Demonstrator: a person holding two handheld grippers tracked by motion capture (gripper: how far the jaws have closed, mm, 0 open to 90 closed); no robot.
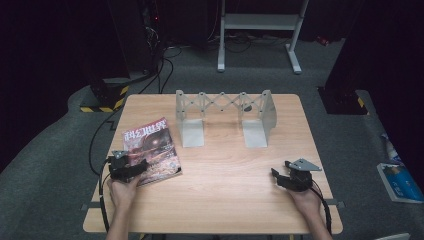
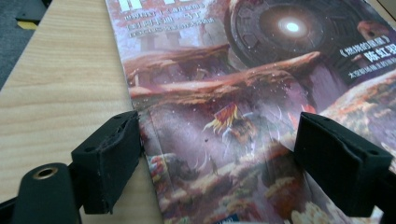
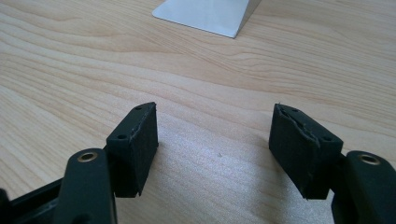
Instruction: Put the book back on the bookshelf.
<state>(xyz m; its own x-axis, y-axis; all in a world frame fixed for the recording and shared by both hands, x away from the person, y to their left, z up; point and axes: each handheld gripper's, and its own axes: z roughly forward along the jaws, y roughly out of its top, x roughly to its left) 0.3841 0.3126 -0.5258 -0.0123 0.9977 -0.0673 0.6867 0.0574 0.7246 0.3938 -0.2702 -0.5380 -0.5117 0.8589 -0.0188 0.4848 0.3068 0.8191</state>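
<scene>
Magazine (image 1: 152, 151) w/ reddish sci-fi cover, flat on wooden table (image 1: 225, 165), near left edge, slightly skewed, lower corner toward front-left. Left gripper (image 1: 136, 169) at mag's near edge, jaws spread wide; in left gripper view, left jaw at cover's left border, right jaw over the cover itself (image 2: 224, 116). Cannot tell whether pads touch the paper; nothing clamped yet.

Further out: grey metal expandable book rack (image 1: 225, 116) w/ scissor-lattice back and two flat foot plates, standing at middle of table's back edge, empty between its ends. One foot plate corner (image 3: 205, 16) visible at top of right gripper view.

Right gripper (image 1: 280, 176) near front-right part of table, well apart from mag and rack, jaws wide, holding nothing, over bare wood.

Progress, as judgement: looks like very start. Mag not lifted, not gripped, rack unfilled. Likely left to do: close on mag edge, lift, stand it upright in rack, poss. w/ right gripper steadying. Thin cover may buckle if pinched at one corner.
</scene>
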